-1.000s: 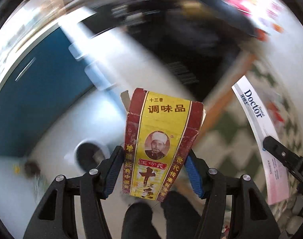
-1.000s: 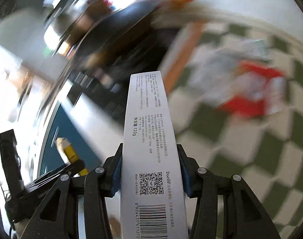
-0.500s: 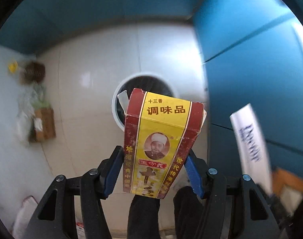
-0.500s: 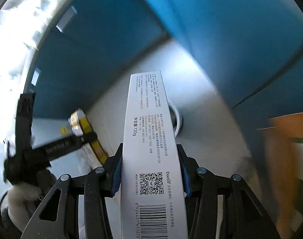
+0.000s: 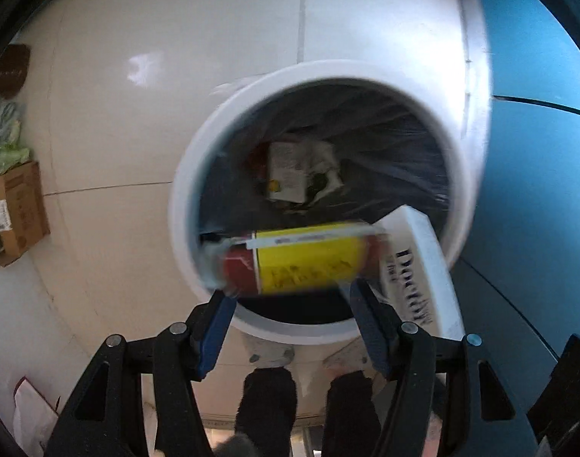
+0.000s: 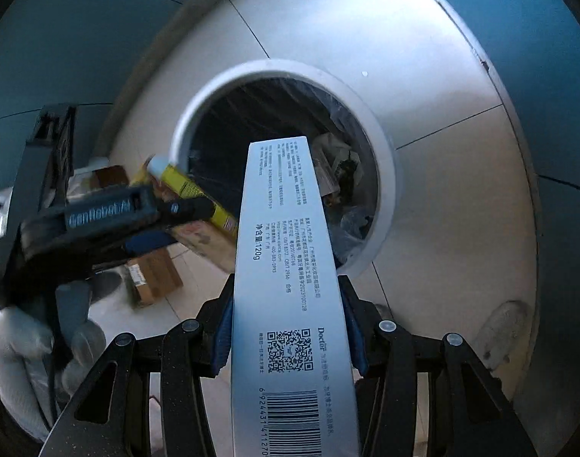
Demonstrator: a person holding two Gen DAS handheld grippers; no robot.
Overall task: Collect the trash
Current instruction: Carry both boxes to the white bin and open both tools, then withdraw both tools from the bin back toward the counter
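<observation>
Trash comes first: a yellow and red spice box lies sideways between the blue pads of the left gripper. Its long side runs from 9 o'clock to 3 o'clock, across the jaws. The jaws have just been opening, and the box looks blurry, so I think it is slipping free, with the pads apart from it. The white bin sits straight ahead at 12 o'clock, its round mouth wide. A dark bag lines it, and some old paper trash lies deep inside. The box hangs over the near edge of the mouth, so it should drop in. At 3 o'clock the white toothpaste box pokes in over the rim, just beside the spice box. A brown cardboard box sits on the floor at 9 o'clock, well apart.

Now the right wrist view. The right gripper squeezes the toothpaste box on both sides. The long side of that box points to 12 o'clock, right at the bin. Its far end is over the mouth already. The left gripper comes in from 9 o'clock with the spice box at the bin's edge. The two boxes are close, so they might bump. Both hands look about as near to the bin. Blue walls stand behind.
</observation>
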